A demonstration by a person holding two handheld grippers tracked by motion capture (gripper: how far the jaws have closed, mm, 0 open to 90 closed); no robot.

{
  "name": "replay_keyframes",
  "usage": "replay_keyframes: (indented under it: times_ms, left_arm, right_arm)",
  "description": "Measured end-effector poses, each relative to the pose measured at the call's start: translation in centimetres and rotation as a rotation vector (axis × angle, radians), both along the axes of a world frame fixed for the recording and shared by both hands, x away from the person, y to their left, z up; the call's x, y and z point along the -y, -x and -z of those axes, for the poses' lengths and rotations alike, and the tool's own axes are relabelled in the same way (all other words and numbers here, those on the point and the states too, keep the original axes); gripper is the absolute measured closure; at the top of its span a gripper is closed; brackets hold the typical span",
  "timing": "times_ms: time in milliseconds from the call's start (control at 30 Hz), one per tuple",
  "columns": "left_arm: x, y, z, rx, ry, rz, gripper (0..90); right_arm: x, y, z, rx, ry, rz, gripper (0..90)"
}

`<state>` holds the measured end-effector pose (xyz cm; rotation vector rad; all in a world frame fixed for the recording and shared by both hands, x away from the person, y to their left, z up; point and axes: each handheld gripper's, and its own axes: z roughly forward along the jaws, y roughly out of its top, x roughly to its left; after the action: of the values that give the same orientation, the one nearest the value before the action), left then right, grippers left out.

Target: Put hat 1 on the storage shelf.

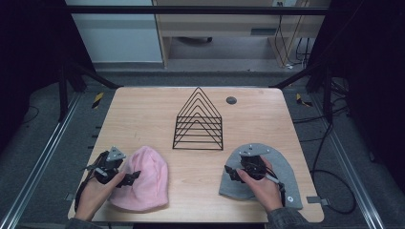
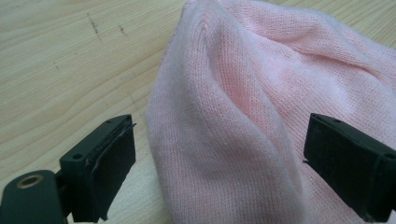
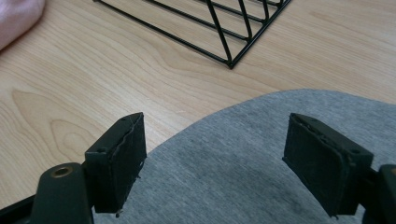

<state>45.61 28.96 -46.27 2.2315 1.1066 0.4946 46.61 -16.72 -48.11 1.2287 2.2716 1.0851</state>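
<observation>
A pink knit beanie (image 1: 145,179) lies flat at the table's near left. My left gripper (image 1: 128,178) rests at its left edge, open. In the left gripper view a raised fold of the pink beanie (image 2: 243,93) lies between the jaws of the left gripper (image 2: 215,163), and the pads stand clear of it. At the near right a grey beanie (image 1: 282,167) is spread out on the table. My right gripper (image 1: 231,172) hovers over its left part, open. The right gripper (image 3: 215,161) has the grey beanie (image 3: 261,121) beneath its jaws, with nothing gripped.
A black wire rack (image 1: 198,121) with a peaked top stands at the table's middle, and its base (image 3: 224,28) shows just beyond the grey beanie. A small dark round disc (image 1: 231,100) sits behind it. The wooden table (image 1: 143,114) has bare room at the back left.
</observation>
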Motion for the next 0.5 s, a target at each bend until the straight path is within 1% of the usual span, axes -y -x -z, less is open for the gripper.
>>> replay_keyframes:
  times_ms: [67, 100, 167, 200, 233, 267, 300, 367, 400, 467, 500]
  left_arm:
    - [0.0, 0.1, -0.2, 0.003, 0.01, -0.004, 8.6]
    - [-0.1, 0.1, -0.3, 0.009, 0.021, -0.012, 8.7]
    - [-0.3, 0.0, -0.5, 0.012, 0.032, -0.008, 9.1]
    - [-0.4, 0.1, -0.8, 0.012, 0.043, -0.012, 9.2]
    - [-0.5, 0.0, -1.1, 0.016, 0.049, -0.003, 9.5]
    - [-0.5, -0.1, -1.4, 0.016, 0.048, 0.005, 9.8]
    - [-0.5, -0.3, -1.8, 0.008, 0.044, 0.011, 10.1]
    - [-0.5, -1.0, -2.6, -0.018, 0.014, 0.025, 10.3]
    - [-0.6, -1.3, -2.9, -0.028, 0.006, 0.031, 11.6]
    - [-0.6, -2.0, -3.7, -0.022, 0.006, 0.022, 15.1]
    - [-0.6, -2.4, -4.1, -0.03, -0.001, 0.028, 16.0]
  right_arm:
    - [0.0, 0.0, 0.0, 0.004, 0.009, 0.002, 21.7]
    - [0.1, 0.0, 0.0, 0.004, 0.012, 0.003, 21.8]
    - [0.1, -0.1, 0.1, -0.001, 0.016, 0.001, 21.8]
    - [0.1, -0.1, 0.1, -0.007, 0.019, 0.002, 21.7]
    - [0.1, 0.0, 0.2, -0.014, 0.021, 0.001, 21.5]
    - [0.1, 0.0, 0.2, -0.014, 0.027, 0.002, 21.3]
    - [0.0, 0.0, 0.2, -0.016, 0.026, 0.002, 21.3]
    - [0.0, 0.0, 0.3, -0.023, 0.03, 0.002, 20.9]
    - [0.0, 0.0, 0.3, -0.021, 0.034, 0.0, 20.9]
    - [0.0, 0.0, 0.3, -0.021, 0.039, -0.001, 20.5]
    - [-0.1, 0.0, 0.3, -0.024, 0.042, 0.001, 20.3]
